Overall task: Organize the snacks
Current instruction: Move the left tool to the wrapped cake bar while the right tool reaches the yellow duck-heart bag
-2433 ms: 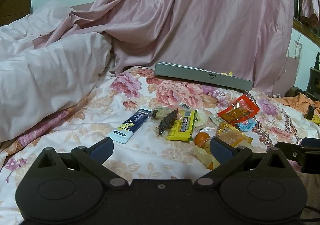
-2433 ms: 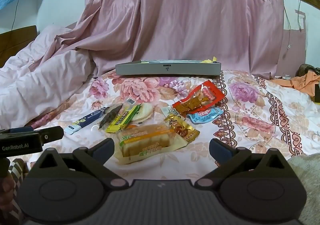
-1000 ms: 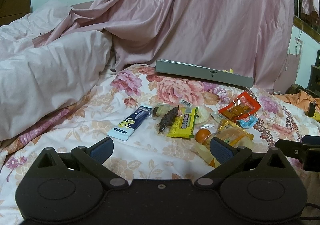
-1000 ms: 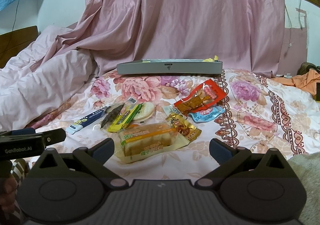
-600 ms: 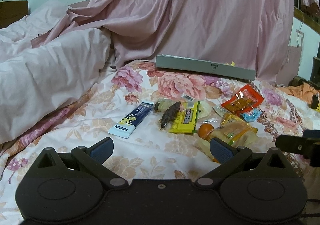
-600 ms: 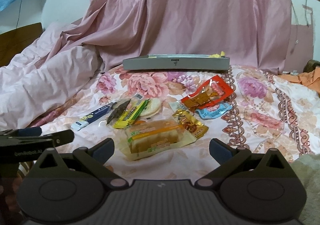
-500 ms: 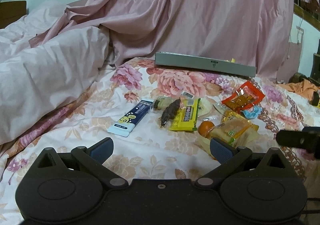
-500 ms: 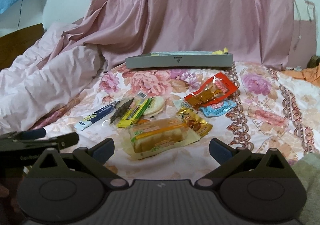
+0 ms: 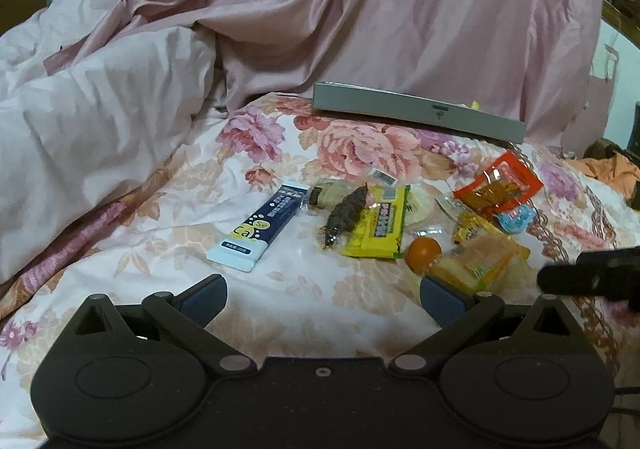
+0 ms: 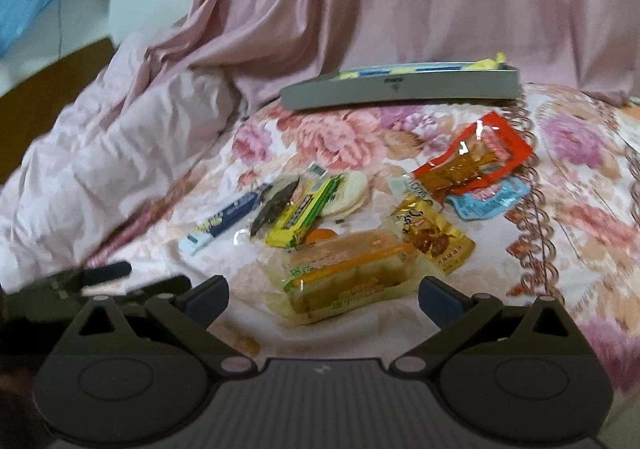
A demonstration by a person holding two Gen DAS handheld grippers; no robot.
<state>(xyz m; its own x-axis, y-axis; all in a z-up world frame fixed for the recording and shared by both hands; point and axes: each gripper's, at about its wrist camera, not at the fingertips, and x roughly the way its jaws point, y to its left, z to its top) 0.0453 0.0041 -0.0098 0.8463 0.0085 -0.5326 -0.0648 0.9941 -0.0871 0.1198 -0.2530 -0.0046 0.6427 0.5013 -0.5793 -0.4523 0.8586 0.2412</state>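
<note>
Pink-flowered bedspread [image 9: 320,153] underneath everything, with a pale pink quilt [image 9: 80,129] bunched along its left edge and a pink curtain [image 9: 400,9] hanging behind. Scattered mid-bed, a cluster of snacks: navy-and-white calcium tablet tube [image 9: 260,225] farthest left, apart from the rest; just beside it a dark dried snack strip [image 9: 346,215] lying partly across a yellow wrapped bar [image 9: 380,227]; round pale wafer pack [image 10: 348,191] tucked behind the bar; small orange fruit [image 9: 424,251] touching the clear-wrapped sponge cake [image 10: 348,273]; gold foil packet [image 10: 436,235] at the cake's right end; red snack pouch [image 10: 472,163] overlapping a light blue packet [image 10: 488,201] farther right. Beyond them, near the curtain, a shallow grey tray [image 10: 400,91] already holding some yellow and blue wrappers. Left gripper [image 9: 322,297] spread wide and empty, low over bare bedspread short of the tube. Right gripper [image 10: 324,299] likewise spread wide, empty, the sponge cake lying just ahead between its fingers, untouched.
</note>
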